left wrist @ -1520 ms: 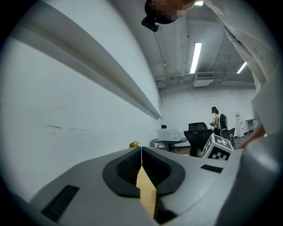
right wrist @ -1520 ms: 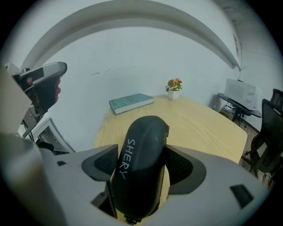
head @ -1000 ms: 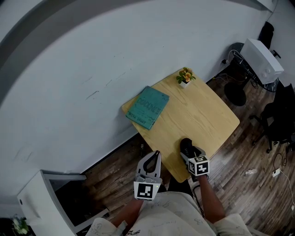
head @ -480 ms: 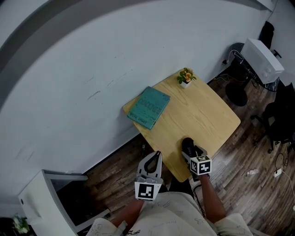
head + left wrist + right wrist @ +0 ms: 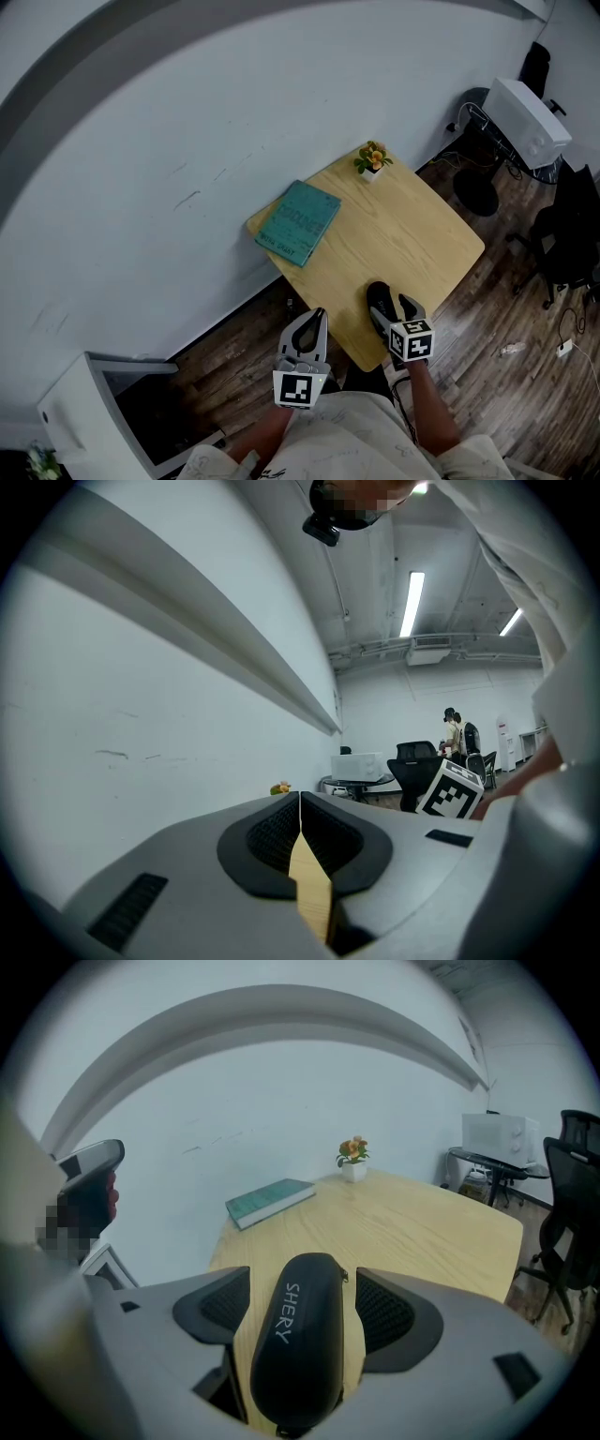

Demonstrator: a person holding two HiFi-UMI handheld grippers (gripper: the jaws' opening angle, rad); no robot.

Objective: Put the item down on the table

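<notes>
A black zip case [image 5: 300,1335] printed "SHERY" lies lengthwise between the jaws of my right gripper [image 5: 300,1290], which is shut on it. In the head view the case [image 5: 379,302] and right gripper [image 5: 392,306] hang over the near corner of the light wooden table [image 5: 412,234]. My left gripper [image 5: 318,314] sits off the table's near left edge, above the floor. Its jaws meet with nothing between them in the left gripper view [image 5: 300,799].
A teal book [image 5: 298,223] lies at the table's far left by the white wall. A small potted flower [image 5: 372,159] stands at the far corner. A white cabinet [image 5: 84,412] is at lower left; a white appliance [image 5: 530,120] and black chair [image 5: 562,234] stand at right.
The head view has shifted slightly. The right gripper with the case has barely moved, and the left gripper stays in place.
</notes>
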